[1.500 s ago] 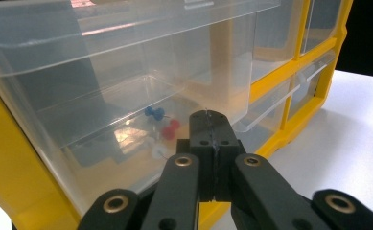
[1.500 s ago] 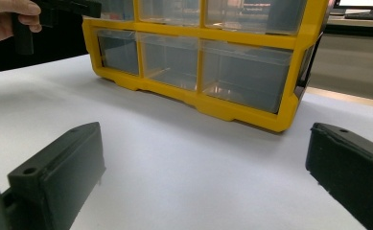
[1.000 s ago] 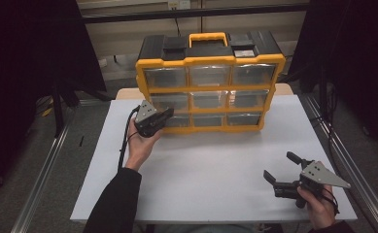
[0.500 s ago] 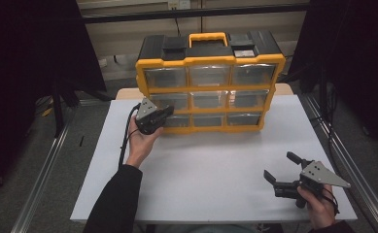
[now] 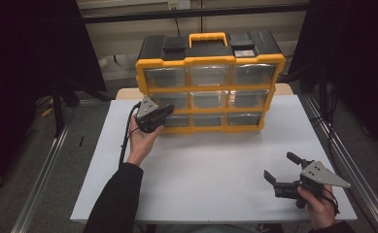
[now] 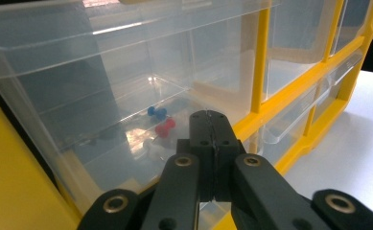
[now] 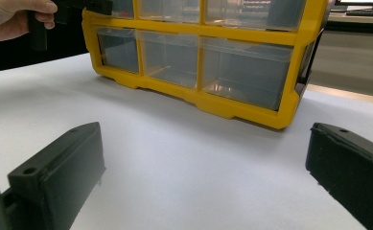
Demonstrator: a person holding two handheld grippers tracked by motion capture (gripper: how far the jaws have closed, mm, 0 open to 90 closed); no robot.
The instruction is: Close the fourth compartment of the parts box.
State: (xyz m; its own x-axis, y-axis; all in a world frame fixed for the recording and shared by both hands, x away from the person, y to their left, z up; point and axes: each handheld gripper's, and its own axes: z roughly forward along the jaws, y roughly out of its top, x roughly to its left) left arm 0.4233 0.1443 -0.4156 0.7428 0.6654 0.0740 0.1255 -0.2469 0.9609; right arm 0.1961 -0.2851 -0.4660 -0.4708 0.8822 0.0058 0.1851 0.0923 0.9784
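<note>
The left gripper (image 6: 208, 125) was pinched shut at the front of a clear drawer (image 6: 126, 96) in the yellow organizer (image 5: 209, 80), likely to pull it out (pushpins (image 6: 160, 120) lay inside). The right gripper (image 5: 283, 171) waited spread open, well clear.

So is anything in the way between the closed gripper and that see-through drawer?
Nothing visible. The left gripper, jaws shut, is right at the front of the drawer in the yellow organizer, though contact is unclear. The pins lie behind the drawer's clear front wall.
</note>
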